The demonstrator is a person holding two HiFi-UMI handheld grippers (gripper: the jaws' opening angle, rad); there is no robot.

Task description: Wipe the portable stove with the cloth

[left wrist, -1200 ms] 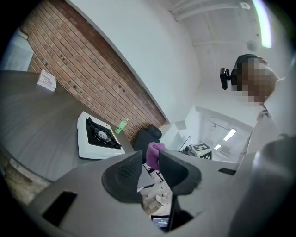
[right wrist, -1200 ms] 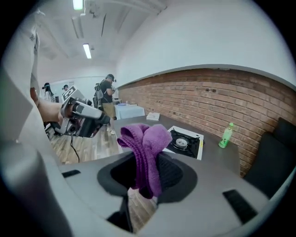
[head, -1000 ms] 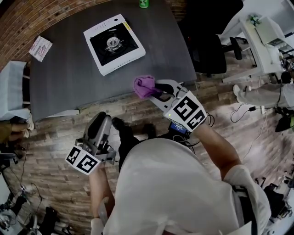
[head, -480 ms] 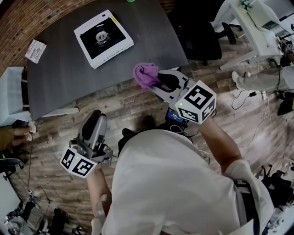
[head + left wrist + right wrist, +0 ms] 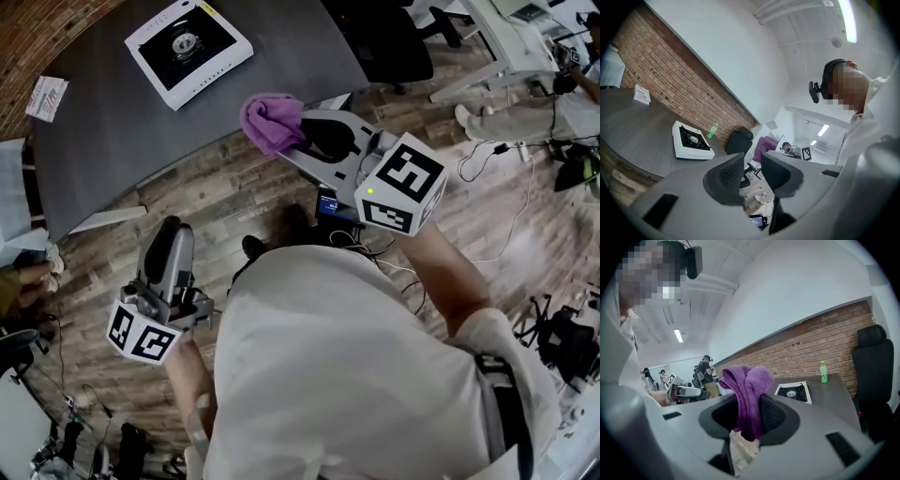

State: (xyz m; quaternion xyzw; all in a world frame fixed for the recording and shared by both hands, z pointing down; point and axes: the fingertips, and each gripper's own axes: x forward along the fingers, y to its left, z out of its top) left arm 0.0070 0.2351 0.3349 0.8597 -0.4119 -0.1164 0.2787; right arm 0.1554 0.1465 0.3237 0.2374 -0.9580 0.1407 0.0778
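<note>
The white portable stove [image 5: 187,40] with its black top and centre burner lies on the dark grey table [image 5: 112,141], far from both grippers; it also shows as the stove [image 5: 691,140] and the stove [image 5: 793,392]. My right gripper [image 5: 292,131] is shut on a bunched purple cloth [image 5: 272,120], held above the wooden floor just off the table's near edge. In the right gripper view the cloth [image 5: 746,394] stands up from between the pads. My left gripper [image 5: 167,253] hangs lower left over the floor, open and holding nothing, as the gap in the left gripper [image 5: 752,173] shows.
A green bottle [image 5: 823,371] stands at the table's far edge. A small printed card [image 5: 47,97] lies on the table's left end. A black office chair [image 5: 384,37] sits right of the table, white desks [image 5: 525,37] beyond it. Cables run over the floor [image 5: 506,216].
The right gripper has risen with the purple cloth and looms larger in the head view. The left gripper shifted slightly down-left. The table and stove slid up and left as the head moved.
</note>
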